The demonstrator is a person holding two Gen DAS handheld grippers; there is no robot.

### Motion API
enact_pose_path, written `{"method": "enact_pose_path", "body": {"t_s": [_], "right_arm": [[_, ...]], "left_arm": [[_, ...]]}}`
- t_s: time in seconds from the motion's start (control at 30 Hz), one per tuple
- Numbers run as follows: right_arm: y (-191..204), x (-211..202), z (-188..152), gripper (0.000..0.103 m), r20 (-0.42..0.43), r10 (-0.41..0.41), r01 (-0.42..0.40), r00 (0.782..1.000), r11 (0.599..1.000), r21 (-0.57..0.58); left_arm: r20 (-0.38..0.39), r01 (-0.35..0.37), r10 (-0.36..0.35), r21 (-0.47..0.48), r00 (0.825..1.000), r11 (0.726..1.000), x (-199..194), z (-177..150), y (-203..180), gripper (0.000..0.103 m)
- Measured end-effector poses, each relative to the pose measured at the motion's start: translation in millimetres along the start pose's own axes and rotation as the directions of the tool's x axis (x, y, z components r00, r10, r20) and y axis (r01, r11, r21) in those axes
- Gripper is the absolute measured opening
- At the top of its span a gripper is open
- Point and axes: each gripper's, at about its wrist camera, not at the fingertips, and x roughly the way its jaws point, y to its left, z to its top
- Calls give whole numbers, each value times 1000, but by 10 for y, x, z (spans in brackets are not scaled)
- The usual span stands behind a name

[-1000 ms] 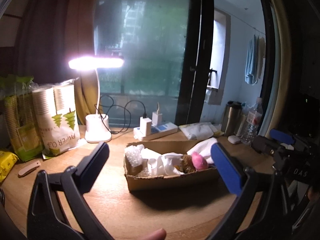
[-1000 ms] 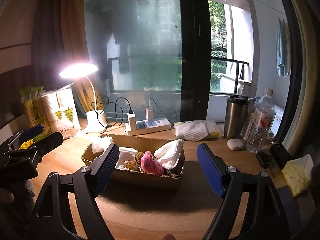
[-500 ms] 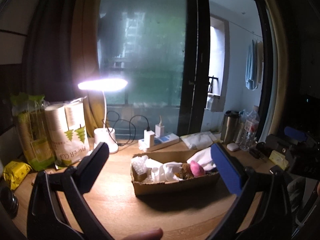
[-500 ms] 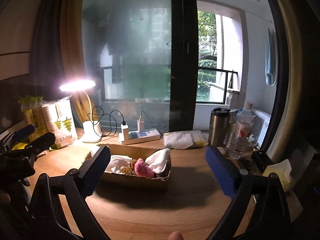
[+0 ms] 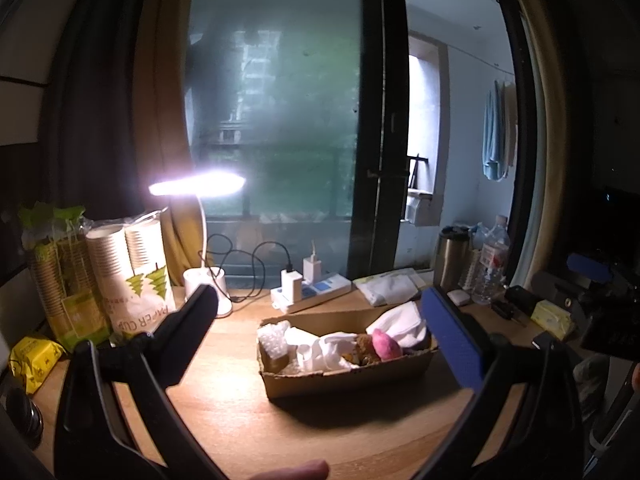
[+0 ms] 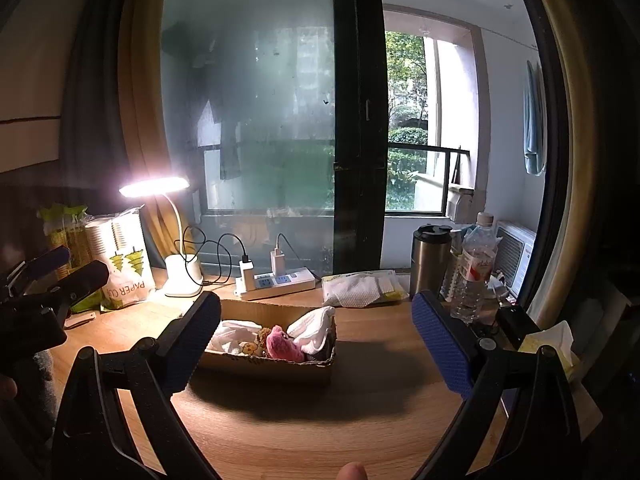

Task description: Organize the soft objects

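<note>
Both grippers hang well back from the cardboard box (image 5: 344, 376), and that looks like the wrap-up of the tidying. The left gripper (image 5: 320, 336) is spread wide, nothing in it; the right gripper (image 6: 316, 340) is likewise released and bare. My advice: pull straight back and stay clear of the box wall. The box sits mid-table (image 6: 360, 420), packed tight with white cloths (image 6: 316, 328), a pink plush toy (image 6: 282, 344) and bubble wrap (image 5: 272, 332), all heaped, cloths poking above the rim.
</note>
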Motion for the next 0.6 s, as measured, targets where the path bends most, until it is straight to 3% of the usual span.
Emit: {"method": "enact_pose_path", "body": {"t_s": [0.6], "right_arm": [[-69, 7, 9, 98, 0, -2, 2, 1000, 1000, 18]], "left_arm": [[-4, 13, -13, 16, 1000, 1000, -1, 5, -59, 102]]}}
